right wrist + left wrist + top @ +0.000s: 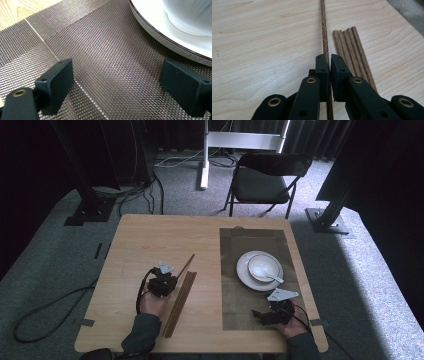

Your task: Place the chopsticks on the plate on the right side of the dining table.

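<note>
My left gripper (329, 59) is shut on a single brown wooden chopstick (323, 30), which runs lengthwise between the jaws and out ahead over the table. In the high view the left gripper (168, 277) sits at the table's left middle, with the chopstick (187, 264) pointing away from it. A bundle of several more chopsticks (349, 47) lies flat just right of the jaws, also seen in the high view as the bundle (179, 304). My right gripper (120, 75) stands open low over the woven placemat (100, 50), nothing between its jaws; in the high view it is the right gripper (269, 313) near the front edge.
A white plate (244, 274) on the placemat (250, 245) carries a white bowl (264, 265) with a spoon (272, 278). The plate's rim (160, 35) lies just ahead and right of the right jaws. A black chair (265, 177) stands beyond the wooden table (145, 240).
</note>
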Tool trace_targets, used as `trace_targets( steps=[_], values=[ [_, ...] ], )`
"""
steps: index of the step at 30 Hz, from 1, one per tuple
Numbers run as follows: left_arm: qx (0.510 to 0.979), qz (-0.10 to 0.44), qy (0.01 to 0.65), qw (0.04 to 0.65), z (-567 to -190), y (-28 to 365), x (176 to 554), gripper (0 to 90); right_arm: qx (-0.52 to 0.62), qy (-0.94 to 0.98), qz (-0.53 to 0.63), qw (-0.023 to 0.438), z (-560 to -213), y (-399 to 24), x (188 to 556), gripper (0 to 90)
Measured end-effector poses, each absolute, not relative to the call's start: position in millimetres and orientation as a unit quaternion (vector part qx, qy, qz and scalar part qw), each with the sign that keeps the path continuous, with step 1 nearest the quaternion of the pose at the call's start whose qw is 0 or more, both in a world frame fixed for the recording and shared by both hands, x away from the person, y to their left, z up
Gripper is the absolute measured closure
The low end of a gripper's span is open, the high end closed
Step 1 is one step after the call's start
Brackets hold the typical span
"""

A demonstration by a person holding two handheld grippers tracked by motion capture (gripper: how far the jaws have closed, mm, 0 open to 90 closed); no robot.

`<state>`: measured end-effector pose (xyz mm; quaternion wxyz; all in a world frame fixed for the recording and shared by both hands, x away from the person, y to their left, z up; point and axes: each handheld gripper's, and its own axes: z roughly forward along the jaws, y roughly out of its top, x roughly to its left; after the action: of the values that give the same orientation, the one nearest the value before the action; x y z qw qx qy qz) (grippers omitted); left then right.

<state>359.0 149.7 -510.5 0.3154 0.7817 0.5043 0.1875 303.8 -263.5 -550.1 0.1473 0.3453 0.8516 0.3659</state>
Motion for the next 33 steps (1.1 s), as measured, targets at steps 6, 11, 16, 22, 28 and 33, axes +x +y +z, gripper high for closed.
trace_targets(
  steps=[6, 11, 16, 22, 28, 33],
  values=[
    [0.783, 0.188, 0.499, 0.32, -507, 147, 359, 85.3, 0.345, 0.852, 0.366, 0.147, -550, -263, 304, 11.3],
    [0.78, 0.181, 0.5, 0.33, -505, 144, 361, 85.3, 0.345, 0.852, 0.366, 0.147, -550, -263, 304, 11.3],
    [0.782, 0.181, 0.494, 0.335, -501, 139, 361, 85.3, 0.345, 0.852, 0.366, 0.147, -550, -263, 304, 11.3],
    [0.783, 0.183, 0.485, 0.343, -494, 133, 361, 85.3, 0.345, 0.852, 0.366, 0.147, -550, -263, 304, 11.3],
    [0.784, 0.183, 0.478, 0.35, -489, 126, 361, 85.3, 0.345, 0.852, 0.366, 0.148, -550, -263, 304, 11.3],
    [0.787, 0.183, 0.473, 0.353, -486, 121, 362, 85.3, 0.345, 0.852, 0.366, 0.147, -550, -263, 304, 11.3]
  ],
)
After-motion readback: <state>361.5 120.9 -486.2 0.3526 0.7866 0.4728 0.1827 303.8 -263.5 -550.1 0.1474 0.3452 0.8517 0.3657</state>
